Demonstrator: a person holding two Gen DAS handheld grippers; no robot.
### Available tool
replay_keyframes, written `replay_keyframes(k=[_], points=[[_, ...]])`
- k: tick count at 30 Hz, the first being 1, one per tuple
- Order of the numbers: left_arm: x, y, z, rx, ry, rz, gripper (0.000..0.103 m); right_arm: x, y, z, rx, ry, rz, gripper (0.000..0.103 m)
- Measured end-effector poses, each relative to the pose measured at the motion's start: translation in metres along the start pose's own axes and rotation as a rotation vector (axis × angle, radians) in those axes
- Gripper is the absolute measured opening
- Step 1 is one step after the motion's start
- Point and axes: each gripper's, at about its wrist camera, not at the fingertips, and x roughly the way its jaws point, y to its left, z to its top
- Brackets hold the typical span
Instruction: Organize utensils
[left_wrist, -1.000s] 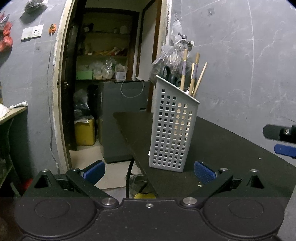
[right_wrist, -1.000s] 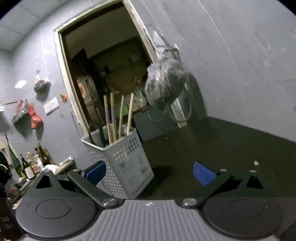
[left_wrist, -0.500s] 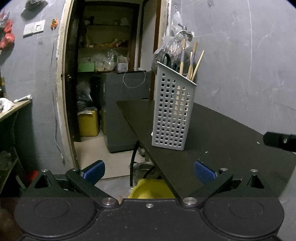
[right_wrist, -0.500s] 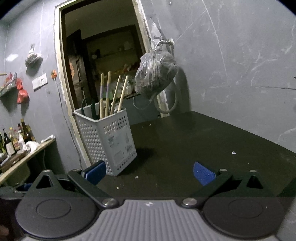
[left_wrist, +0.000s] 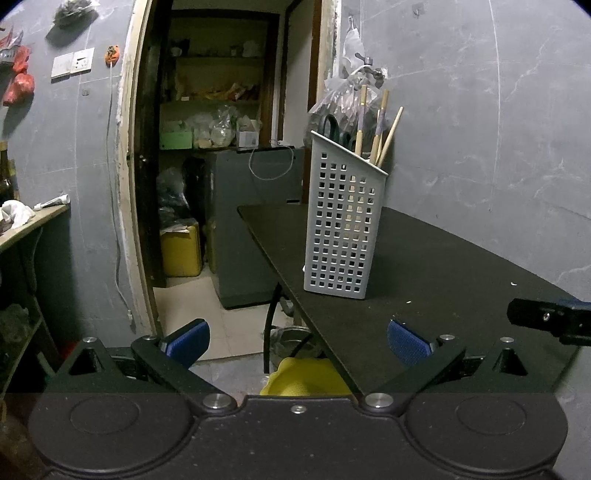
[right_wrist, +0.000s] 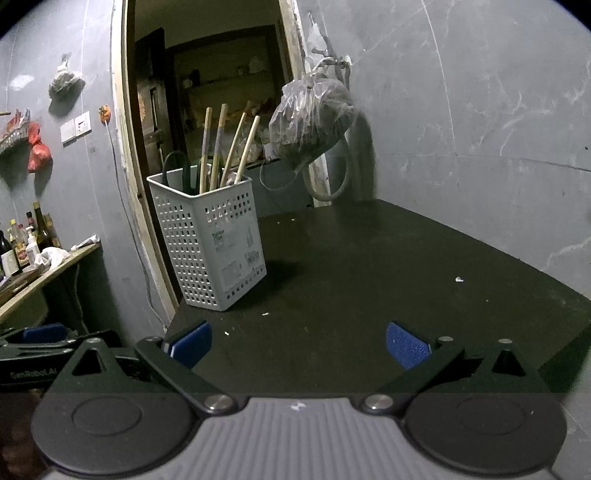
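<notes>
Both hand-held grippers are wide open with nothing between the pads. The left hand-held gripper (left_wrist: 298, 341) hangs off the near-left corner of the black surface (left_wrist: 436, 280), half over the floor, and the right hand-held gripper (right_wrist: 299, 341) sits over the near edge of that same surface.

The utensils are all in the grey perforated basket (right_wrist: 210, 240), which stands upright close to the left edge of the surface, well ahead of both grippers. Four wooden sticks (right_wrist: 236, 144), chopsticks or spoon handles, I can't tell which, lean out of the top, and a dark green loop that looks like scissor handles (right_wrist: 177, 166) pokes up beside them. Apart from the basket the surface only carries a few small white crumbs (right_wrist: 459, 279).

Around it: a plastic bag (right_wrist: 314, 122) hangs from a tap on the grey wall just behind the basket, next to an open doorway (left_wrist: 221, 147) into a cluttered storeroom with shelves and a yellow jerrycan (left_wrist: 181, 251). A yellow thing (left_wrist: 306, 376) lies on the floor below the surface's corner. Off to the left is a wooden shelf with bottles (right_wrist: 22, 240). In the left view, the tip of the right gripper shows at the right edge.
</notes>
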Motion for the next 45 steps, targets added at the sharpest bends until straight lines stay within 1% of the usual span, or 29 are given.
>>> replay_keyframes(k=[4, 12, 45], points=[[-0.0011, 0.0, -0.0004, -0.001, -0.006, 0.005, 0.102, 0.0012, -0.0006, -0.0029, -0.007, 0.015, -0.019, 0.103], [-0.0015, 0.0008, -0.0011, -0.002, -0.007, 0.005, 0.102, 0.0032, 0.0004, -0.0071, -0.011, 0.034, -0.022, 0.103], [-0.0019, -0.0002, -0.0031, 0.008, -0.001, 0.013, 0.102, 0.0086, 0.0003, -0.0083, -0.009, 0.055, -0.025, 0.103]])
